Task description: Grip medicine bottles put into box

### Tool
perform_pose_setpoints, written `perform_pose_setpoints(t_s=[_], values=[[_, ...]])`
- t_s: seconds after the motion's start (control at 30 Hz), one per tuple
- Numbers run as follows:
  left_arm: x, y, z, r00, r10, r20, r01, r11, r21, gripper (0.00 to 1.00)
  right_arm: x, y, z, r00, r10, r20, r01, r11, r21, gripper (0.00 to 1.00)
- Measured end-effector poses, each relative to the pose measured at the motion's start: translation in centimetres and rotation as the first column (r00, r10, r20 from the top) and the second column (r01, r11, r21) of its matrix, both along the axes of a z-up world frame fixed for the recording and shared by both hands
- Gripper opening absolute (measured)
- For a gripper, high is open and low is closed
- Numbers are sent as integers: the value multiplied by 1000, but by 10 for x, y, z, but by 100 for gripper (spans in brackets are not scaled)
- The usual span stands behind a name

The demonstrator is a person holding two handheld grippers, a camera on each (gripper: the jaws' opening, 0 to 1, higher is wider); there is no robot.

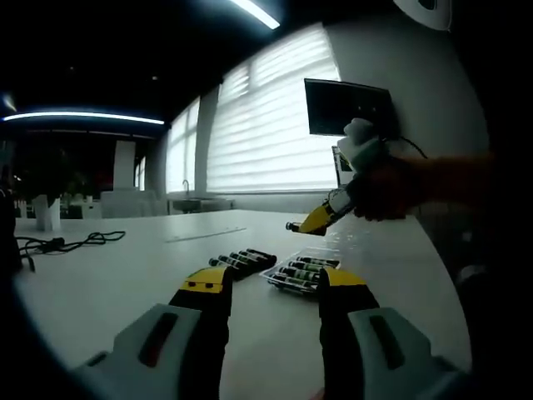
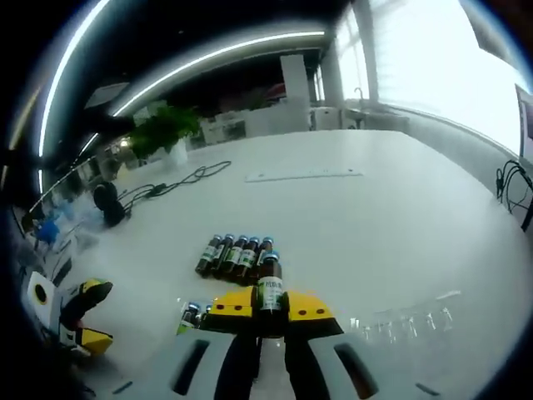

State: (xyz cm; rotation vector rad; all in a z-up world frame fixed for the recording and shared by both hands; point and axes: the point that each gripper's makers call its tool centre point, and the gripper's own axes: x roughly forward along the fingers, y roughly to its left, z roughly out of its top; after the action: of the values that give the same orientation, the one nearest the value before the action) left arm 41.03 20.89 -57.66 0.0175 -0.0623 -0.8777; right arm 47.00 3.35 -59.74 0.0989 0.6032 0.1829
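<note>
A loose row of small dark glass medicine bottles [image 2: 235, 254] lies on the broad white table [image 2: 350, 225]. Just beside it, nearer the right gripper [image 2: 271, 321], a shallow clear plastic tray [image 1: 298, 275] holds more bottles lying side by side. One green-labelled bottle [image 2: 269, 287] stands upright between that gripper's jaws. A tangled black cable [image 2: 175, 182] lies well behind the row.
</note>
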Motion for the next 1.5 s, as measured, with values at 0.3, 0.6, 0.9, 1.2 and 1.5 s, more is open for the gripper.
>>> perform_pose_setpoints(t_s=[0.3, 0.6, 0.9, 1.2, 1.5], values=[[0, -1, 0, 1000, -4, -1, 4, 1000, 2, 34, -27, 3, -23, 1000, -17, -4, 17, 1000, -24, 8], [0, -2, -1, 1000, -8, -2, 8, 1000, 5, 34, -30, 2, -23, 1000, -14, 16, 16, 997, -74, 8], [0, -1, -1, 1000, -7, -2, 7, 1000, 5, 34, -26, 1, -19, 999, -6, 40, 10, 996, -90, 9], [0, -2, -1, 1000, -7, -2, 7, 1000, 9, 34, -22, -2, -14, 999, -6, 52, 11, 996, -93, 8], [0, -2, -2, 1000, -6, 0, 6, 1000, 10, 34, -22, -3, -16, 999, -4, 32, 7, 995, -104, 0]])
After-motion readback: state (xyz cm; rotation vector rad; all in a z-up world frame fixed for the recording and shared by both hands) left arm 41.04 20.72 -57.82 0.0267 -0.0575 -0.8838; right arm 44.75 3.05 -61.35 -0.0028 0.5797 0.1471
